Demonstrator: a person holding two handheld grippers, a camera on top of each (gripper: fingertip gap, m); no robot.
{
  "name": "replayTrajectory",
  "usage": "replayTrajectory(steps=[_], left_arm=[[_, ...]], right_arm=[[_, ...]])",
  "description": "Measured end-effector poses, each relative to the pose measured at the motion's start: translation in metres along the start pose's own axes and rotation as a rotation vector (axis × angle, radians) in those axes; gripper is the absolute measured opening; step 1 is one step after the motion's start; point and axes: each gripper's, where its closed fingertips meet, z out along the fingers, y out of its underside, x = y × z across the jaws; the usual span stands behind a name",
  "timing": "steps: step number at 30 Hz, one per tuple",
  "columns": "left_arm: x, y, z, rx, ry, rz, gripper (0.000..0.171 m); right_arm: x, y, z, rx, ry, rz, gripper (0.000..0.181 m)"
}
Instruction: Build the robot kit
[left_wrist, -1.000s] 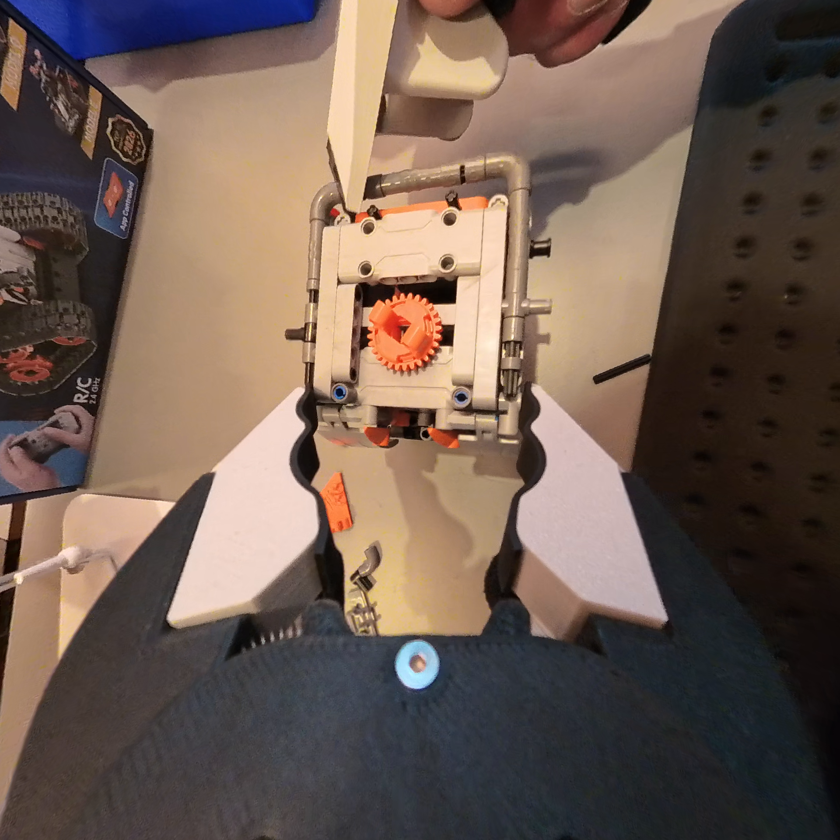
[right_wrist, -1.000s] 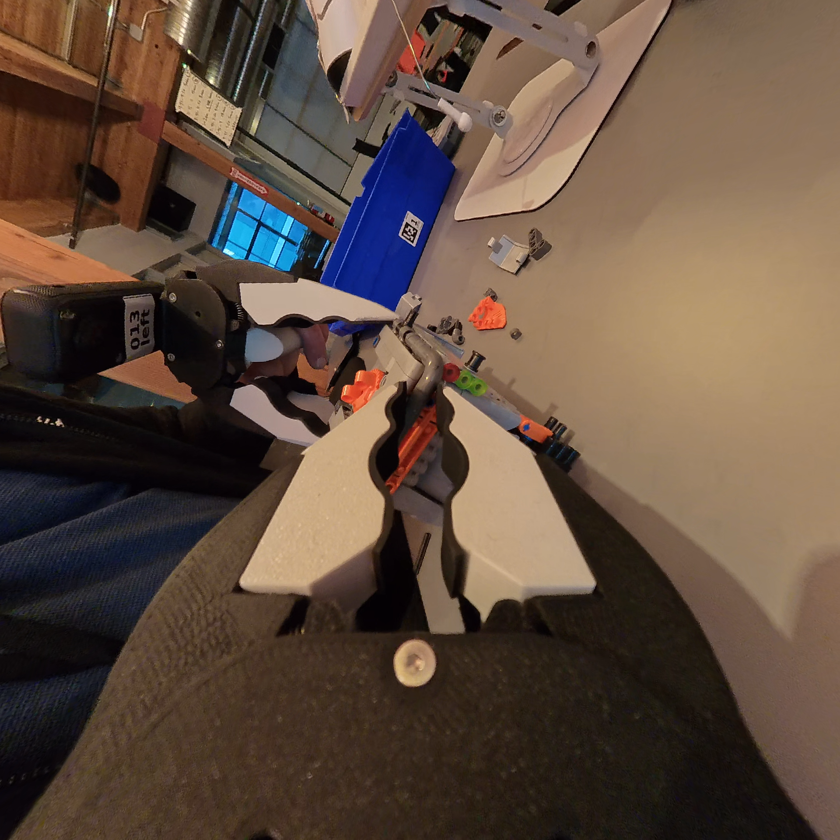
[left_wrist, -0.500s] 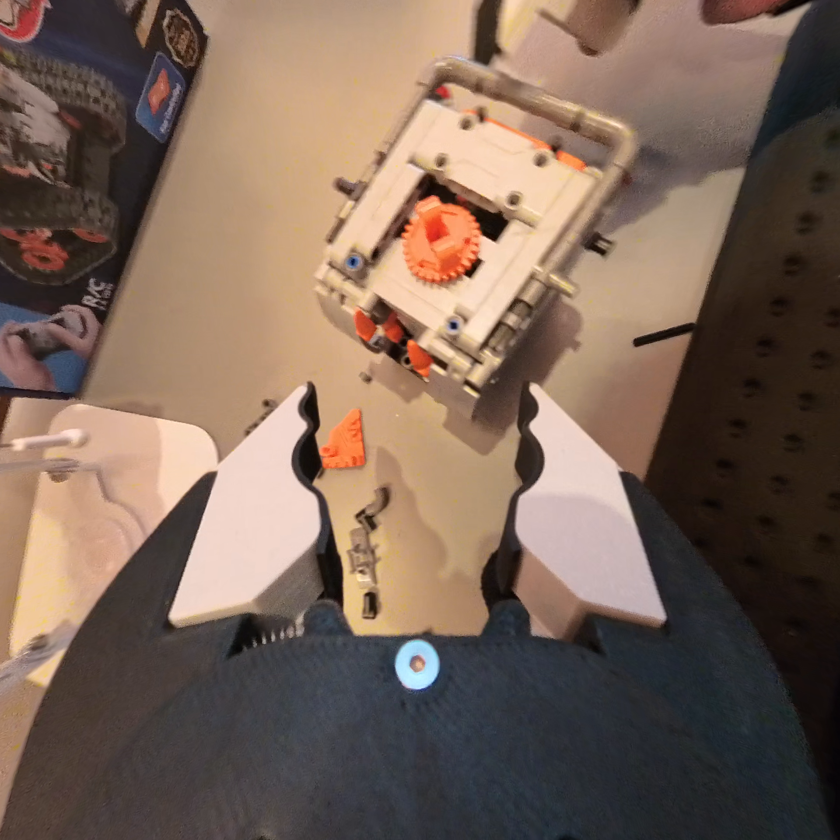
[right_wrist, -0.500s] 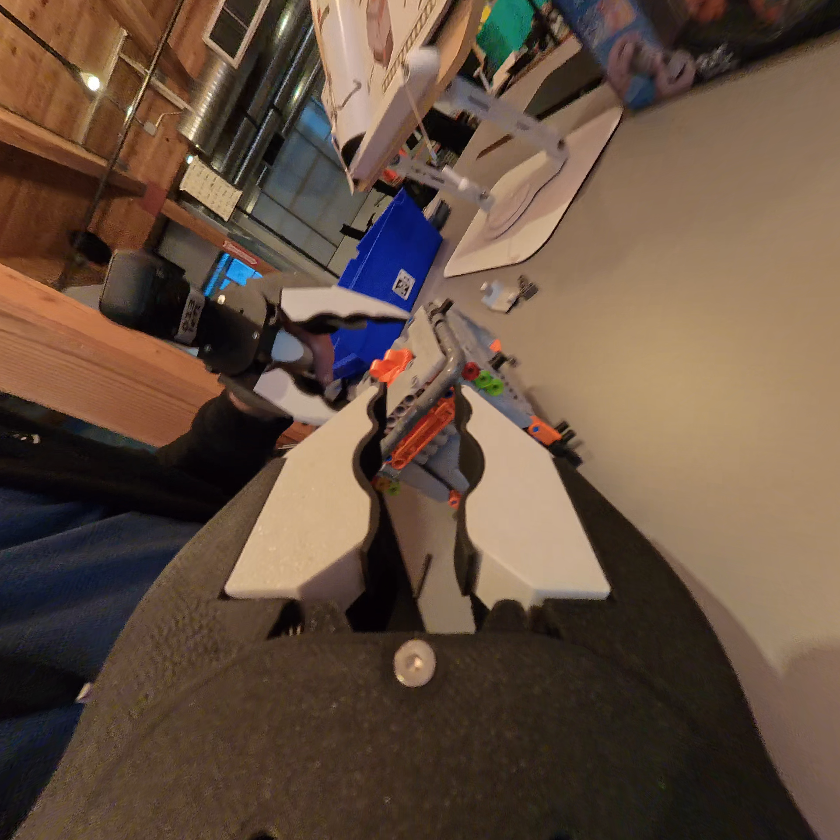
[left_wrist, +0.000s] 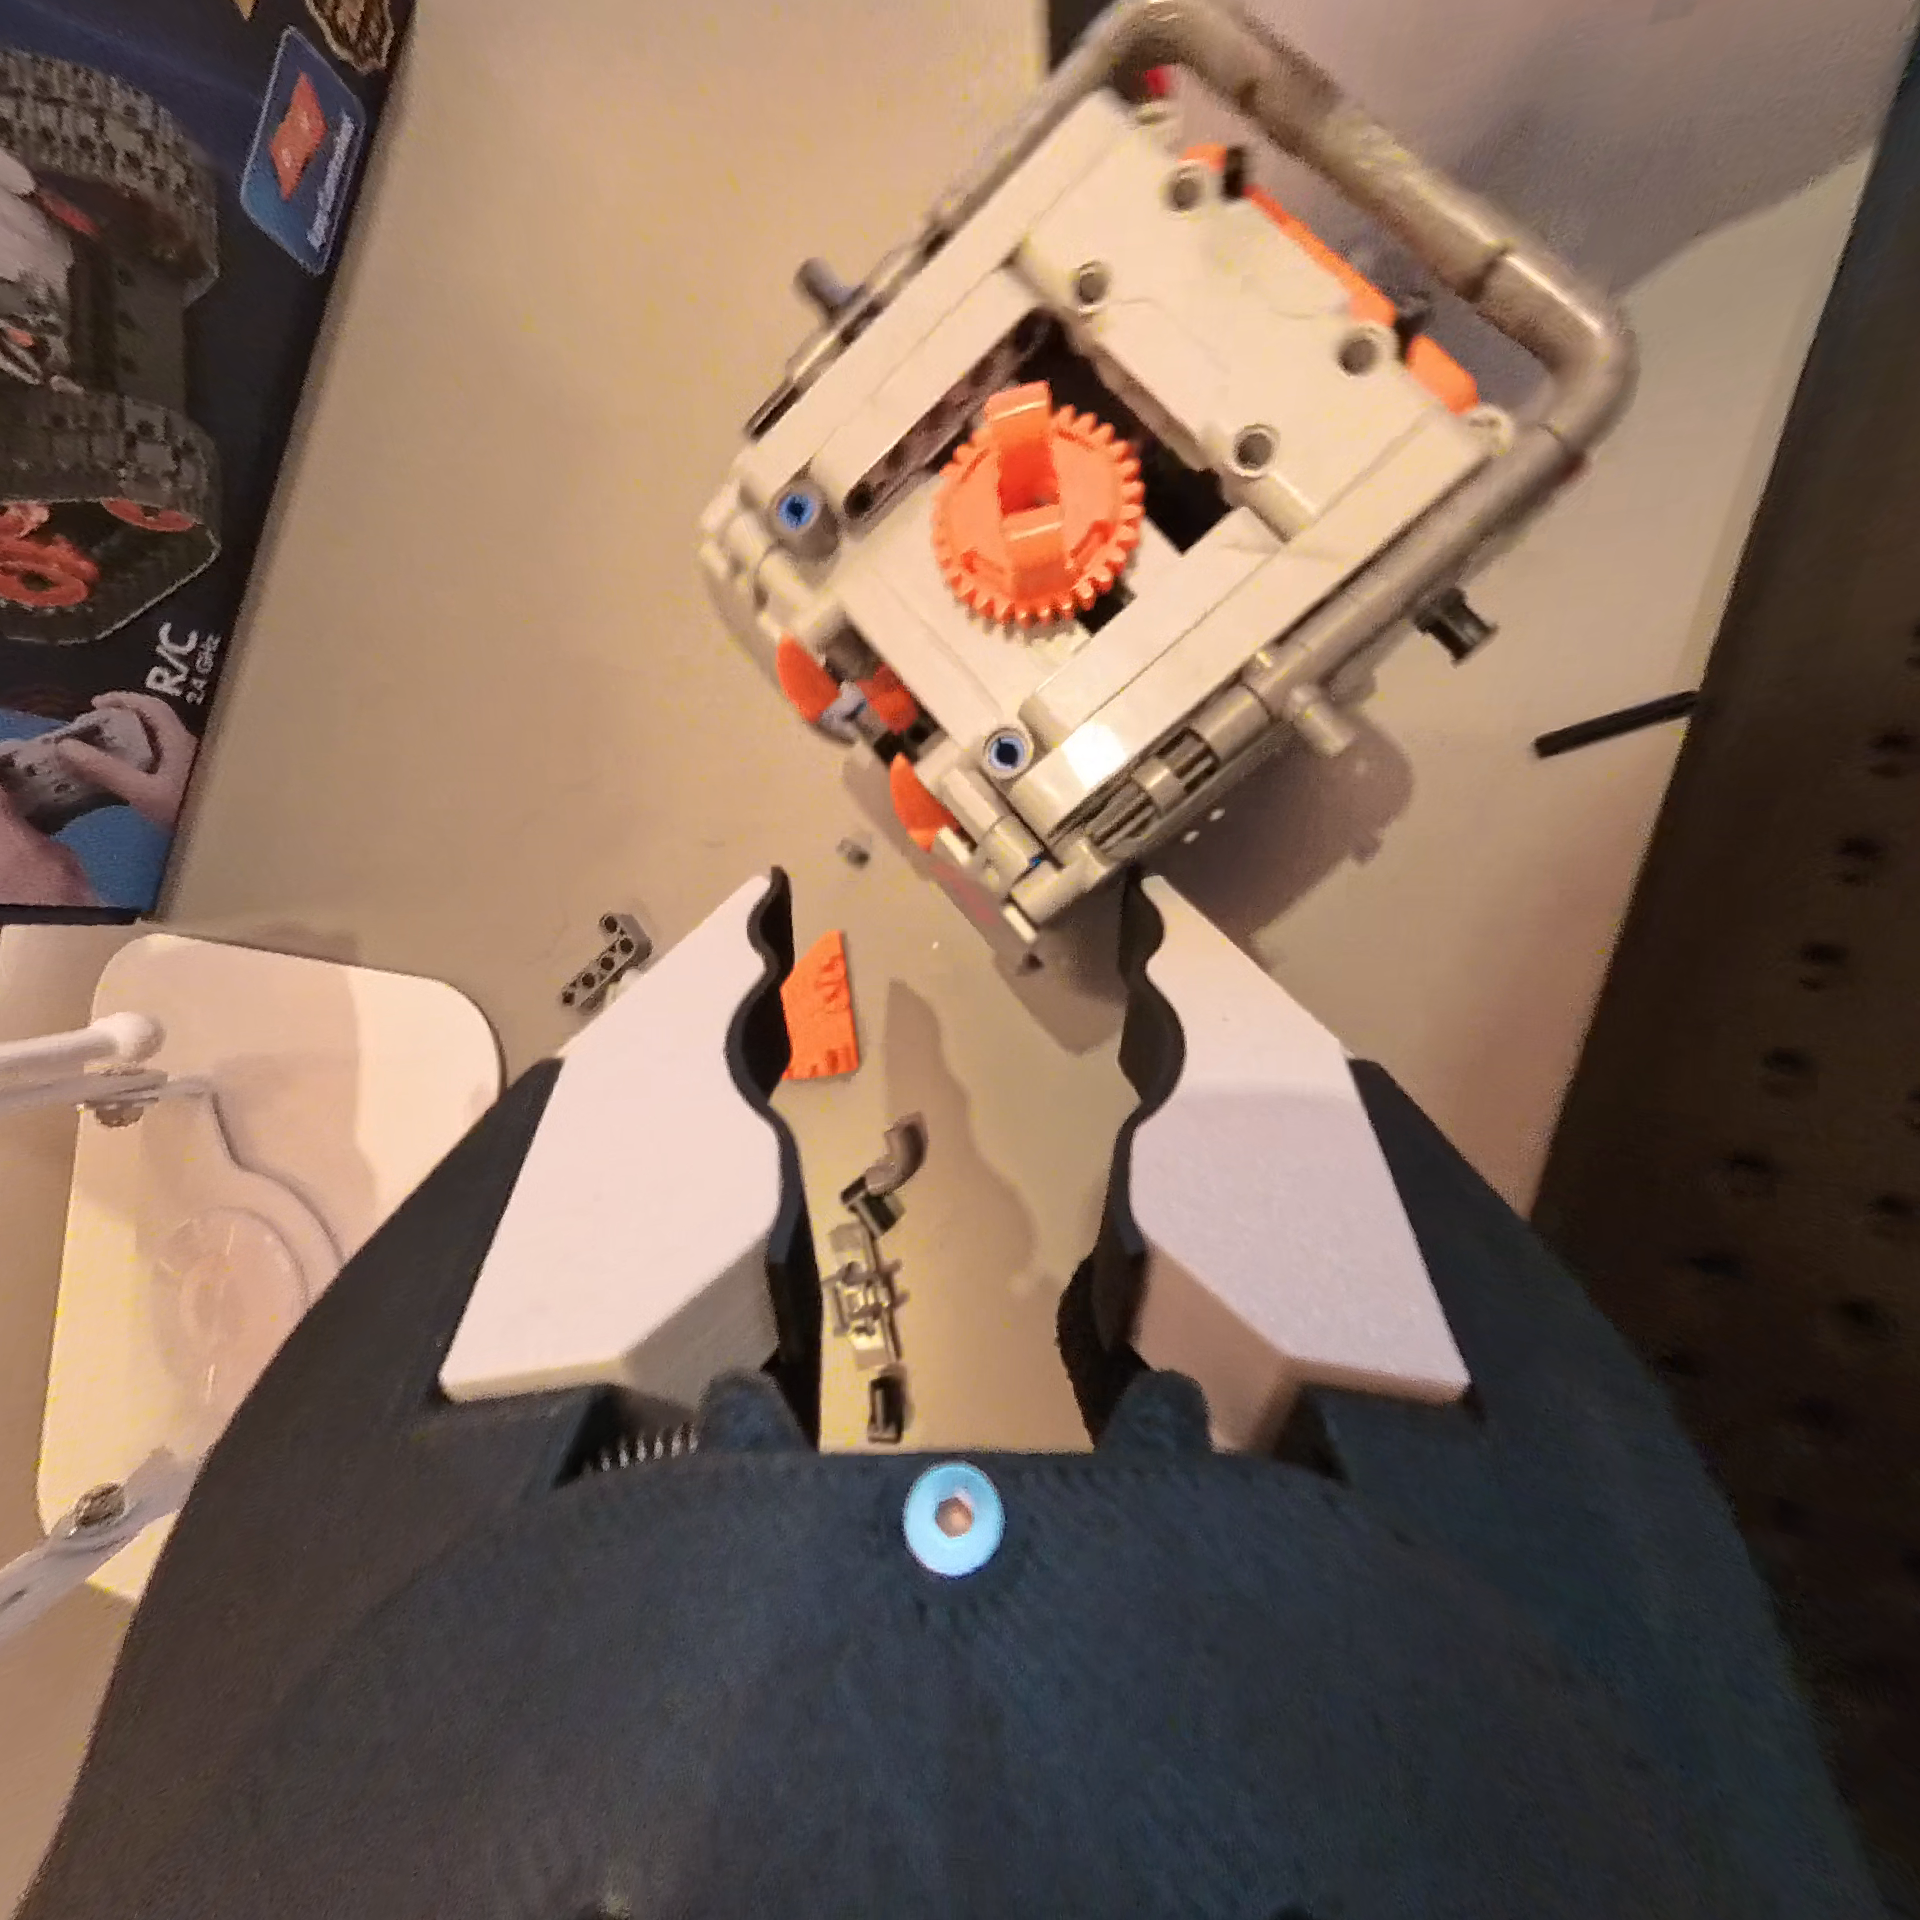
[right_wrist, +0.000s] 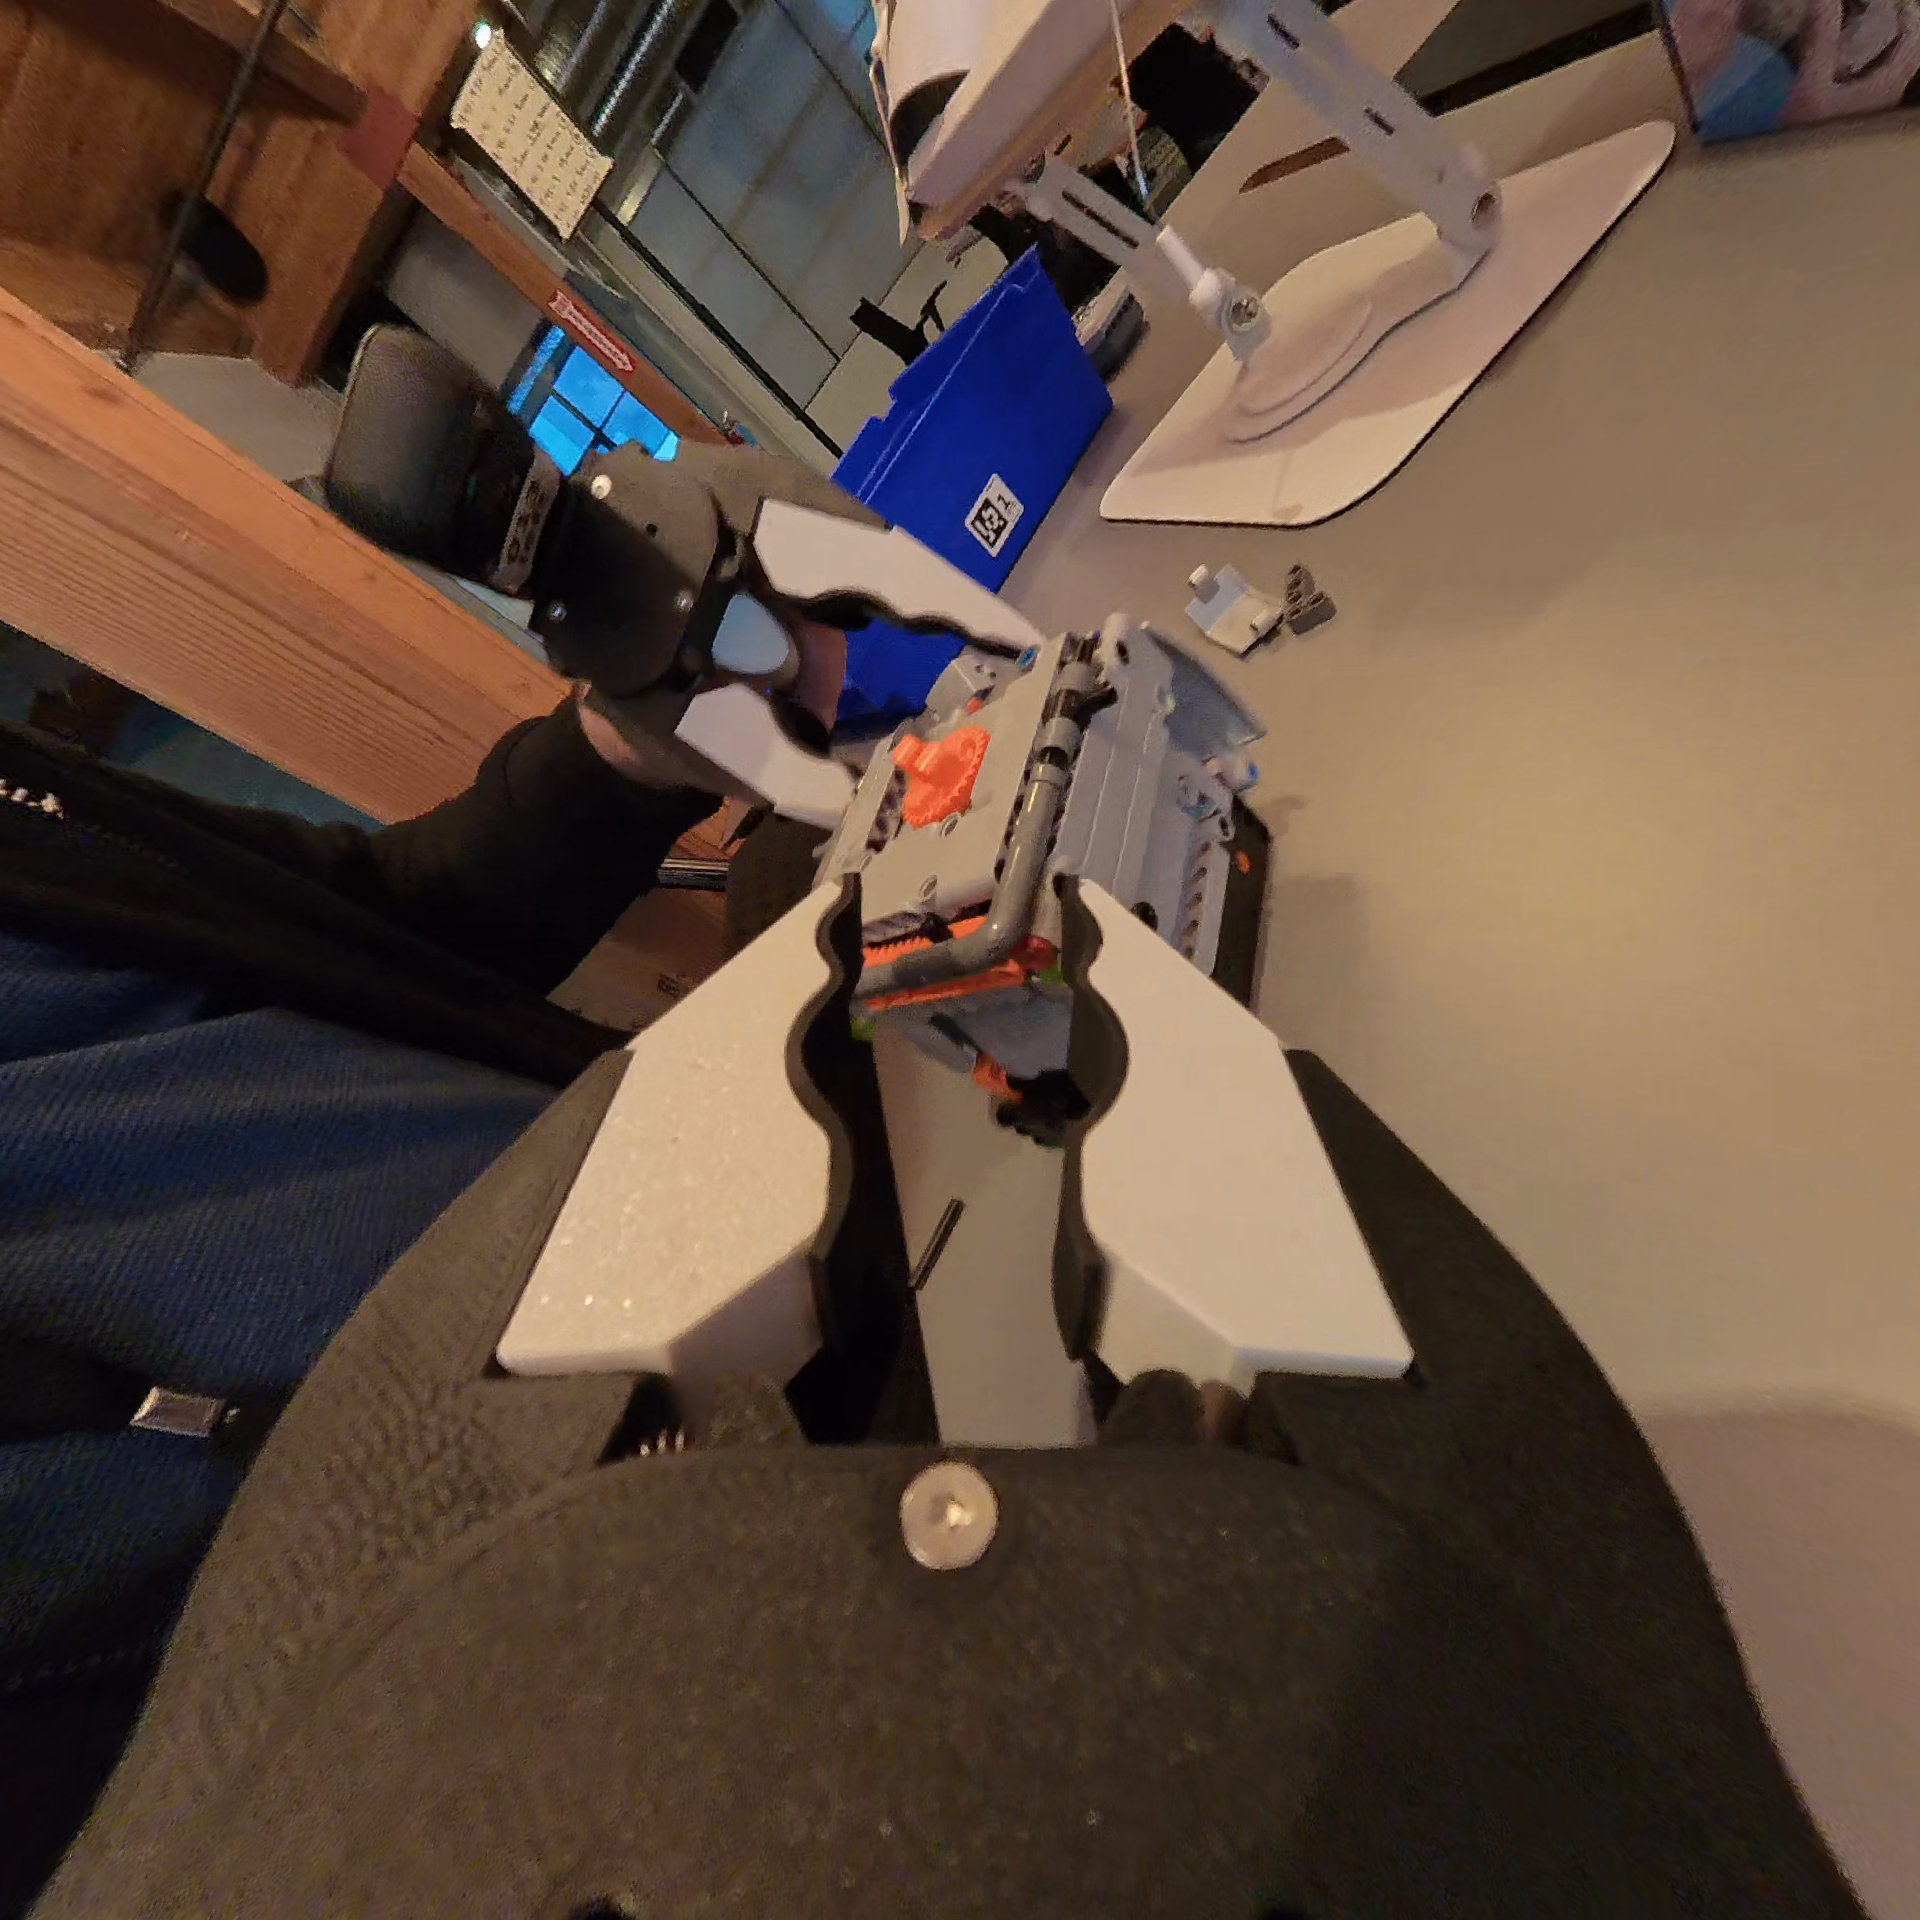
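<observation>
Grey and orange brick-built block (left_wrist: 1132, 520), tilted, with an orange gear (left_wrist: 1034, 520) on its upper face, gripped at one end between the fingers of the right gripper (right_wrist: 956, 935) above the beige tabletop (left_wrist: 540, 520). Left gripper (left_wrist: 956, 914) open wide and empty, one fingertip just beside the block's lower corner. Between its fingers on the tabletop: orange wedge piece (left_wrist: 821, 1008), small grey parts (left_wrist: 873, 1257). Blue bin (right_wrist: 977, 436) beyond, contents hidden. Printed toy box (left_wrist: 135, 416) at far left.

Left claw (left_wrist: 956, 914) agape, empty, fingers spread wide. Right claw (right_wrist: 956, 914) clamped, fingers partly closed around load.
</observation>
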Motion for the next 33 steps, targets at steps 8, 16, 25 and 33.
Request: replayTrajectory(steps=[8, 16, 25, 33], left_arm=[[-0.034, 0.011, 0.004, -0.047, -0.071, -0.078, 0.051], [-0.051, 0.029, -0.019, -0.047, -0.092, -0.167, 0.062], [-0.001, -0.012, -0.043, 0.076, 0.081, -0.15, 0.079], [0.001, -0.015, -0.038, 0.082, 0.124, -0.168, 0.081]], right_arm=[[-0.033, 0.03, 0.012, -0.029, -0.042, 0.014, 0.039], [-0.024, 0.026, 0.001, 0.018, -0.001, 0.006, 0.034], [-0.029, 0.033, 0.011, -0.03, -0.017, -0.032, 0.033], [-0.039, 0.034, 0.019, -0.026, -0.028, -0.061, 0.033]])
